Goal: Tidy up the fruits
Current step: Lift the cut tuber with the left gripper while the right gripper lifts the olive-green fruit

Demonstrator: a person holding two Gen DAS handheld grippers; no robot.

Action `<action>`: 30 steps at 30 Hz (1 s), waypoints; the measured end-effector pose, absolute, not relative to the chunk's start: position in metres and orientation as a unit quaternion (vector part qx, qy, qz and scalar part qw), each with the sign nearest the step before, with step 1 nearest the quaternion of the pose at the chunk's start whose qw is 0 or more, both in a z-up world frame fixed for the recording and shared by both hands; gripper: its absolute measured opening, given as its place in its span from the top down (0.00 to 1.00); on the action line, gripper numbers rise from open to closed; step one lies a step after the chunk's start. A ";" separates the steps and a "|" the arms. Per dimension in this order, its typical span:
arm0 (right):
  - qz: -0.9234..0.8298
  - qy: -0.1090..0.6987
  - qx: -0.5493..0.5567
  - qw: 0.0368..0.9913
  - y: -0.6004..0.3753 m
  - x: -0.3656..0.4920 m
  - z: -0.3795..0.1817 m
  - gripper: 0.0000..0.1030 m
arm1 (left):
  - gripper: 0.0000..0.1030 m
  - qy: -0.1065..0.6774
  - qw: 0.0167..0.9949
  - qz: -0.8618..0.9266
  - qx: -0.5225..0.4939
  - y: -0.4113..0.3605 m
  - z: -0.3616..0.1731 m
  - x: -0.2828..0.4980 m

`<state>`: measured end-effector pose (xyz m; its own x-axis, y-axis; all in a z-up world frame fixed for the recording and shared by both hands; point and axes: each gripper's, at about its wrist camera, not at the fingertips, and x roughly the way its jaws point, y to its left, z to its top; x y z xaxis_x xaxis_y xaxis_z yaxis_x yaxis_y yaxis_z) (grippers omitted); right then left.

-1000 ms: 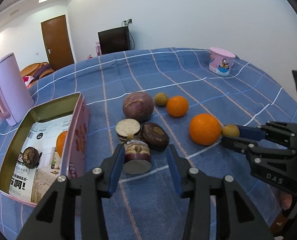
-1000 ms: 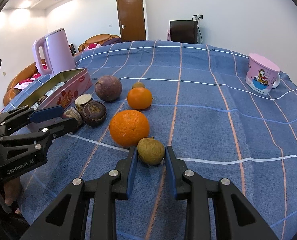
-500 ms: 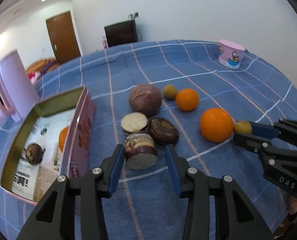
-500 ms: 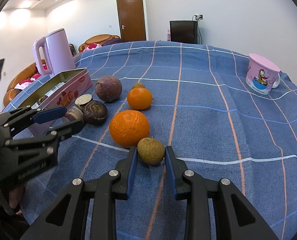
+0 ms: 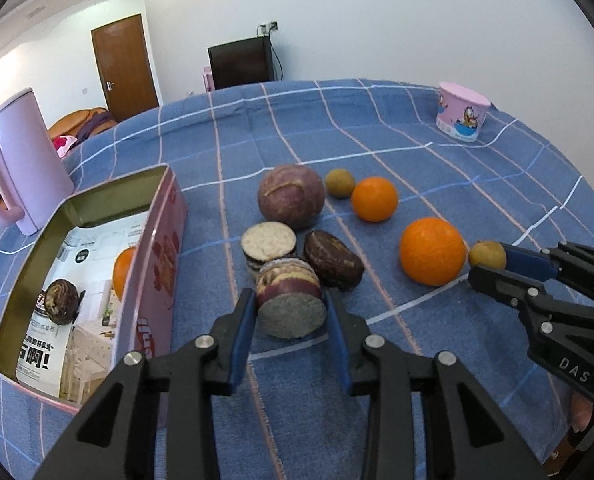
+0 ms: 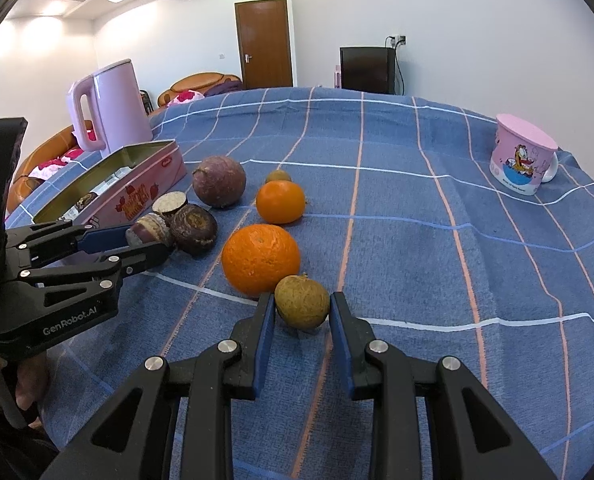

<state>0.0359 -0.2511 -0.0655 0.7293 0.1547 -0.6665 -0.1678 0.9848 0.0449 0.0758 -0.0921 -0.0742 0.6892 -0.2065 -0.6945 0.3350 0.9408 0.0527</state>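
Note:
My left gripper (image 5: 291, 312) is shut on a cut purple fruit piece (image 5: 289, 302) and holds it just above the cloth, beside the pink tin (image 5: 153, 264). The tin holds an orange (image 5: 123, 268) and a dark fruit (image 5: 61, 301). My right gripper (image 6: 301, 312) has its jaws around a small brown-green fruit (image 6: 301, 301) on the table; its pads look close to or touching it. A large orange (image 6: 260, 258) sits right behind it. A smaller orange (image 5: 374, 199), a round purple fruit (image 5: 291, 196), another cut piece (image 5: 269, 242) and a dark fruit (image 5: 333, 259) lie between.
A pink kettle (image 5: 21, 168) stands behind the tin at the left. A pink cartoon mug (image 6: 523, 160) stands upside down at the far right. A second small brown-green fruit (image 5: 339, 183) lies by the smaller orange. The blue checked cloth (image 6: 417, 240) covers the table.
My left gripper has closed on the cut purple fruit piece and lifted it slightly. The right gripper has stayed around the small brown-green fruit.

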 end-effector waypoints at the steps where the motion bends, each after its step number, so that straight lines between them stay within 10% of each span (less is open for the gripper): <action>1: 0.086 0.356 -0.010 0.931 -0.251 0.035 -0.065 0.72 | 0.65 0.361 0.916 -0.149 0.087 -0.092 -0.073 0.074; 30: 0.076 0.252 -0.049 0.963 -0.231 0.012 -0.037 0.72 | 0.65 0.275 0.951 -0.126 0.068 -0.065 -0.045 0.054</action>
<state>0.0121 -0.2305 -0.0368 0.8612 0.1215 -0.4935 -0.1713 0.9836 -0.0569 0.0537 -0.0653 -0.0448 0.8166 -0.2029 -0.5403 0.2773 0.9590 0.0590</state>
